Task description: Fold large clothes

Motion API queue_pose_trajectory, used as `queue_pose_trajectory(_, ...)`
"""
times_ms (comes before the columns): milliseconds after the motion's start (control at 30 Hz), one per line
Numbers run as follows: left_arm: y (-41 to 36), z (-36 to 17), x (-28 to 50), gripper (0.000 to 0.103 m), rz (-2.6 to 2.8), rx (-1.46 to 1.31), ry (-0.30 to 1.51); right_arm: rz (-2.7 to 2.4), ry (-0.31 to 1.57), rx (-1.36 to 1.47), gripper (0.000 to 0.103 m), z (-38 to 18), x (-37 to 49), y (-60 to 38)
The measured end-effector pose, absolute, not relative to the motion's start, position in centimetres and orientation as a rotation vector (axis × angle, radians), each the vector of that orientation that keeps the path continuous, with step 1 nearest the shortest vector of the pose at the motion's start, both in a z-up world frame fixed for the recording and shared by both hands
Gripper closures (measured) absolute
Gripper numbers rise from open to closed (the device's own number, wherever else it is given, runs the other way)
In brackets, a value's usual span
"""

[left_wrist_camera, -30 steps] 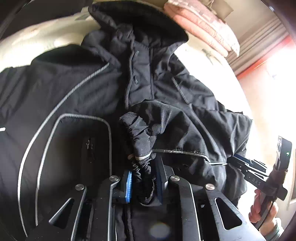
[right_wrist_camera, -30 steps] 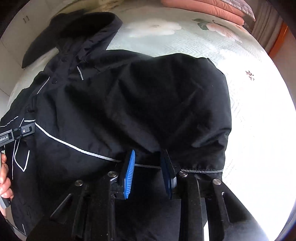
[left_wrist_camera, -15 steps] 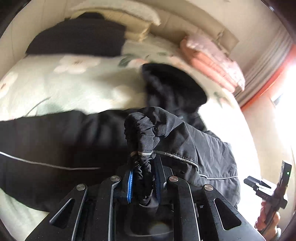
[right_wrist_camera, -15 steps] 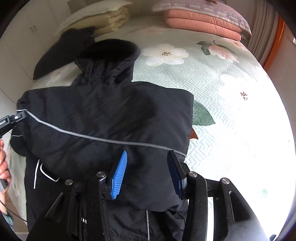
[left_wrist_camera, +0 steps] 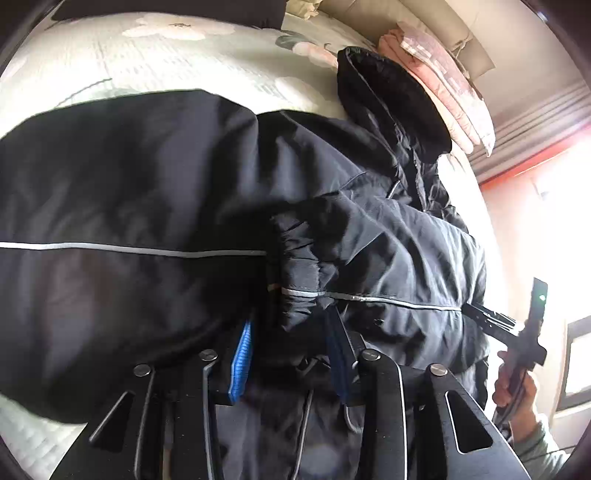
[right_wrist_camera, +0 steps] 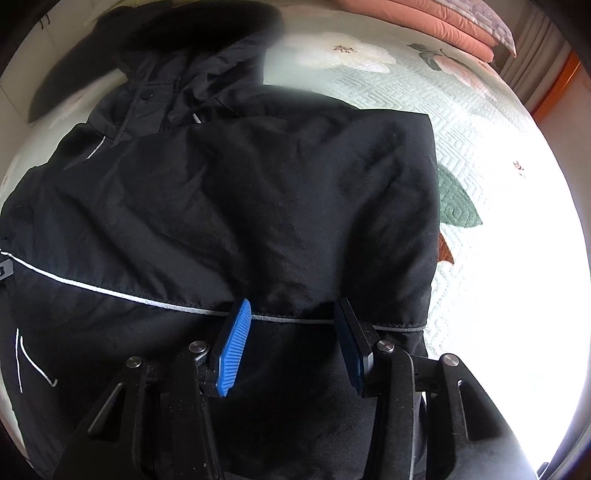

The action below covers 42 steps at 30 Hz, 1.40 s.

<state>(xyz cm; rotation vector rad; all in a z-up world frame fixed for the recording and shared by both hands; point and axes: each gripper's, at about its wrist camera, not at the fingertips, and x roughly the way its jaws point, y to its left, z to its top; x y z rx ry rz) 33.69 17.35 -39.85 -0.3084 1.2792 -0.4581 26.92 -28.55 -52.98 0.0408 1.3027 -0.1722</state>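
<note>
A large black hooded jacket (left_wrist_camera: 147, 192) with thin reflective piping lies on the bed, its lower part folded up over the body; it also shows in the right wrist view (right_wrist_camera: 258, 206). Its hood (left_wrist_camera: 391, 99) points to the far side. My left gripper (left_wrist_camera: 288, 332) has its jaws apart, with the bunched sleeve cuff (left_wrist_camera: 299, 280) lying loosely between the blue pads. My right gripper (right_wrist_camera: 291, 332) is open over the folded edge with the piping line, holding nothing. The right gripper also shows in the left wrist view (left_wrist_camera: 517, 332), at the jacket's right edge.
The bed (right_wrist_camera: 480, 147) has a pale floral quilt. Folded pink blankets (left_wrist_camera: 443, 77) lie at the head of the bed, also in the right wrist view (right_wrist_camera: 424, 22). A dark pillow (right_wrist_camera: 62, 81) lies at the far left. A hand (left_wrist_camera: 517, 384) holds the right gripper.
The left gripper's jaws have opened, releasing their clamp on the sleeve cuff. Both grippers have come down closer to the folded jacket. The right gripper stays open.
</note>
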Motion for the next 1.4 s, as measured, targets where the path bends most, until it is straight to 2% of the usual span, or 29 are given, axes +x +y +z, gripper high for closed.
queue_pose_trajectory(133, 16.1, -34.5, 32.1, 0.062, -0.453, -0.133, 1.157, -0.123, 1.249, 0.021, 0.051, -50.0, 28.5, -26.1)
queue_pose_trajectory(167, 15.7, -33.4, 32.0, 0.058, -0.450, -0.110, 1.135, -0.095, 1.232, 0.028, 0.049, -49.2, 28.8, -25.2)
queue_pose_trajectory(200, 14.9, -32.2, 31.9, 0.050, -0.439, -0.077, 1.113, -0.062, 1.218, 0.036, 0.047, -48.6, 29.2, -24.2)
queue_pose_trajectory(300, 11.3, -30.8, 31.5, 0.040, -0.518, -0.054, 1.067, 0.000, 1.194, 0.046, 0.047, -47.9, 30.4, -21.6)
queue_pose_trajectory(367, 8.2, -31.7, 31.8, 0.039, -0.570, -0.062, 1.094, 0.027, 1.195, 0.044, 0.047, -48.2, 30.9, -20.0)
queue_pose_trajectory(467, 3.1, -36.0, 32.6, 0.039, -0.582, -0.041, 1.205, 0.014, 1.218, 0.010, 0.047, -49.4, 31.1, -18.3)
queue_pose_trajectory(600, 2.1, -41.1, 33.3, 0.041, -0.381, 0.024, 1.272, -0.012, 1.332, -0.015, 0.045, -53.5, 30.8, -18.3)
queue_pose_trajectory(800, 2.2, -41.4, 33.3, 0.040, -0.345, -0.012, 1.260, 0.027, 1.298, 0.001, 0.033, -54.1, 31.1, -18.3)
queue_pose_trajectory(933, 4.0, -38.9, 31.9, 0.040, -0.334, -0.108, 1.258, 0.048, 1.300, -0.029, 0.030, -53.4, 31.3, -19.1)
queue_pose_trajectory(1100, 9.1, -35.3, 26.7, 0.040, -0.275, -0.225, 1.229, 0.114, 1.240, -0.026, 0.030, -49.6, 27.8, -19.7)
queue_pose_trajectory(1400, 24.7, -34.0, 20.2, 0.040, -0.001, -0.440, 1.141, 0.251, 1.342, 0.044, 0.030, -48.3, 21.8, -14.6)
